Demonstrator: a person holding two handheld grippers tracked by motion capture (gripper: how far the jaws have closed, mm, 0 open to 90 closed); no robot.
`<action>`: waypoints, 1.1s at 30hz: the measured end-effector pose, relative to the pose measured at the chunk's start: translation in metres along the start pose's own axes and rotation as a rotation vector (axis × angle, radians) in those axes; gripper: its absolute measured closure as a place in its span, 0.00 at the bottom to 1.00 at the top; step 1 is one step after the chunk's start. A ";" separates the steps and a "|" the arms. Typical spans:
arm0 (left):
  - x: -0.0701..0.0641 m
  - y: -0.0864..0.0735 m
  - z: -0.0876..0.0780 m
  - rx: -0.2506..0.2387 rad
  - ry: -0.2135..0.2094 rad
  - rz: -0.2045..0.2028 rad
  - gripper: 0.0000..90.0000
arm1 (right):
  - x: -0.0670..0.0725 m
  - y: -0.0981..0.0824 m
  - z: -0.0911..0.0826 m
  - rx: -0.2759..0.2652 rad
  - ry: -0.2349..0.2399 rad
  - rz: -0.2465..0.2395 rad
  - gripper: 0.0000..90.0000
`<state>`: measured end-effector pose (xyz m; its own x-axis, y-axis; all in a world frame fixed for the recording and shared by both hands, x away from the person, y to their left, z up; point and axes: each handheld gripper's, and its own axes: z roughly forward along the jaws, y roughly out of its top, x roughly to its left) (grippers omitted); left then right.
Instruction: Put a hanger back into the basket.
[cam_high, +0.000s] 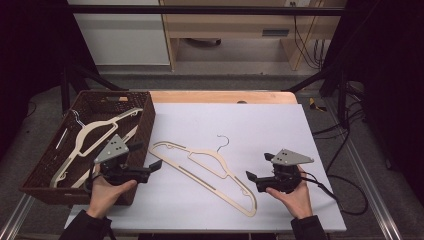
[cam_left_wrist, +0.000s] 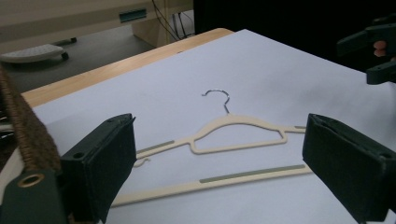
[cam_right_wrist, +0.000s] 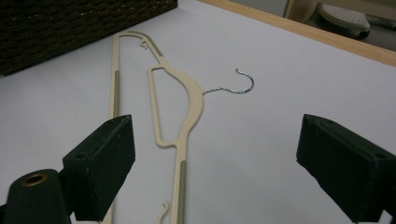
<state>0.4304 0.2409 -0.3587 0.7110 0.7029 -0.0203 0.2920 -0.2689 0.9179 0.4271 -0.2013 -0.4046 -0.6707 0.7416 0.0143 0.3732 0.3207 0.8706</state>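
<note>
A cream plastic hanger (cam_high: 210, 172) with a metal hook lies flat on the white board, between my two grippers. My left gripper (cam_high: 147, 156) is by the basket's front right corner, its jaws open and pointing right at the hanger's left end. In the left gripper view the hanger (cam_left_wrist: 233, 135) lies beyond the open jaws of that gripper (cam_left_wrist: 219, 158), with nothing between them. My right gripper (cam_high: 259, 166) stands open just right of the hanger's lower end, pointing left. The right gripper view has the hanger (cam_right_wrist: 182, 107) running away between that gripper's (cam_right_wrist: 215, 158) spread jaws, untouched.
A dark wicker basket (cam_high: 147, 120) at the left holds another cream hanger (cam_high: 95, 132). Its wall shows in the left gripper view (cam_left_wrist: 28, 135) and the right gripper view (cam_right_wrist: 70, 28). The white board (cam_high: 280, 125) lies on a wooden table, and cables trail at the right.
</note>
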 end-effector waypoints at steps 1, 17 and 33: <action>-0.005 -0.002 0.003 0.000 -0.017 0.010 0.11 | 0.000 -0.001 0.001 0.005 0.005 -0.006 0.15; -0.022 -0.017 0.032 0.081 -0.075 0.027 0.11 | 0.016 -0.019 0.046 0.228 0.026 -0.050 0.42; -0.027 -0.023 0.043 0.117 -0.081 0.038 0.11 | 0.020 -0.029 0.078 0.347 0.037 -0.036 0.67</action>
<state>0.4317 0.1997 -0.3960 0.7709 0.6366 -0.0232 0.3336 -0.3725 0.8660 0.4534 -0.1500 -0.4685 -0.7076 0.7066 0.0103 0.5408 0.5321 0.6515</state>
